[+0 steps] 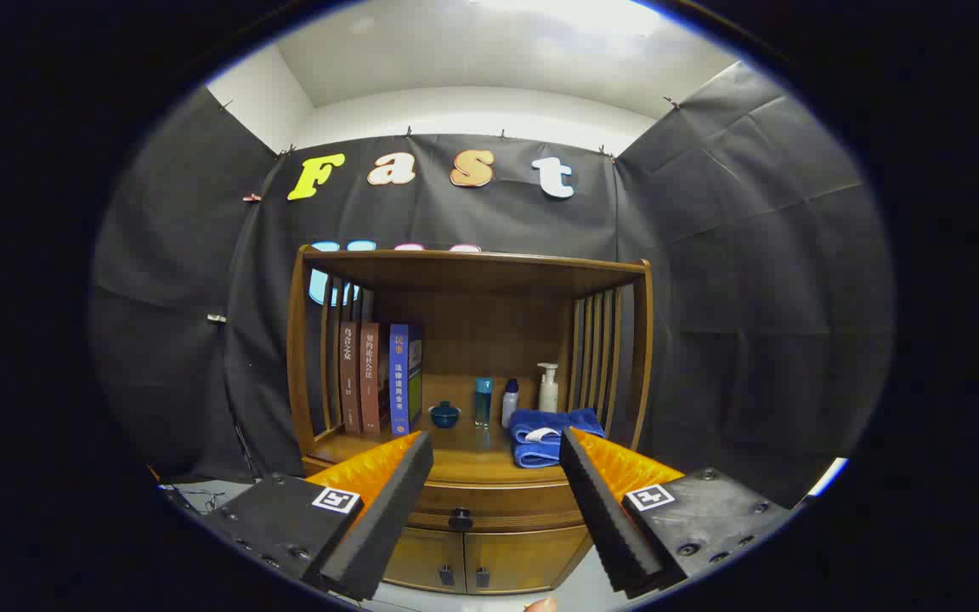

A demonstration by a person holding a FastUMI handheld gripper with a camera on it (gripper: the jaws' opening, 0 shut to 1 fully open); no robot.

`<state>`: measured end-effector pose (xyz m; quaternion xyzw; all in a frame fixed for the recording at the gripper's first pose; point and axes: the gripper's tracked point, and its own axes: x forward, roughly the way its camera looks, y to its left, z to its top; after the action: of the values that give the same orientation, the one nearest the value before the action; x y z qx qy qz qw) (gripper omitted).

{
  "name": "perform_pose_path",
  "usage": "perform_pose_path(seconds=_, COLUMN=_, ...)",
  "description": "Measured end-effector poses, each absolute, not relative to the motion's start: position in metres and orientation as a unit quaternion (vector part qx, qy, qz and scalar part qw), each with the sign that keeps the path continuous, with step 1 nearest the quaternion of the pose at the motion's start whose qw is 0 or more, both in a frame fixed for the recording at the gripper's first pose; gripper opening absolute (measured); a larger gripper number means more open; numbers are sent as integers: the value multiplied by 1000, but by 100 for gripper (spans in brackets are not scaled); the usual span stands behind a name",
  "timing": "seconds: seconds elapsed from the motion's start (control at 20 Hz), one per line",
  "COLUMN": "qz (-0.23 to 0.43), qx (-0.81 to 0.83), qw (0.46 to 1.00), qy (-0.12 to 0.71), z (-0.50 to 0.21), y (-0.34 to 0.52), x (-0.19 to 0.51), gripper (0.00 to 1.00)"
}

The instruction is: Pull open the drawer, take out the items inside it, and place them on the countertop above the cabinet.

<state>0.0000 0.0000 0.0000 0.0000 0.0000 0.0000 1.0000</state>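
The gripper [496,450] stands with its two fingers spread wide apart and nothing between them; they rise from the lower part of the frame and angle toward each other. In the gap between them, low in the centre of the frame, sits the closed wooden drawer [498,503] with a small dark round knob [460,517] on its front. The drawer belongs to a brown wooden cabinet with slatted sides [472,272] that fills the middle of the frame, and its contents are hidden. Below the drawer are two small cabinet doors [472,561], both closed.

Above the drawer lies the cabinet's wooden countertop, the desk [464,463]. At its left stand three upright books [379,378], two reddish-brown and one blue. To their right sit a small dark teal lidded pot [444,415], a slim teal bottle [483,401], a small white bottle with a dark cap [510,402] and a white pump dispenser [548,388]. A folded blue towel [551,435] lies at the right of the desk, just beyond the right finger's tip
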Motion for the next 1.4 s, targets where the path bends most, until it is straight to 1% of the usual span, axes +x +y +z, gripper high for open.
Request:
perform_pose_path(seconds=0.45, qz=-3, qx=1, qw=1000, qy=-2, z=-1, y=-2, x=0, gripper=98)
perform_pose_path(seconds=0.75, qz=-5, qx=8, qw=1000, qy=3, z=-3, y=-5, x=15, gripper=98)
perform_pose_path(seconds=0.9, qz=4, qx=18, qw=1000, qy=5, z=-12, y=-1, x=27, gripper=98)
perform_pose_path(seconds=1.1, qz=14, qx=31, qw=999, qy=19, z=-43, y=1, x=54, gripper=98)
perform_pose_path(seconds=1.4, qz=23, qx=21, qw=997, qy=70, z=-130, y=14, x=91, gripper=98)
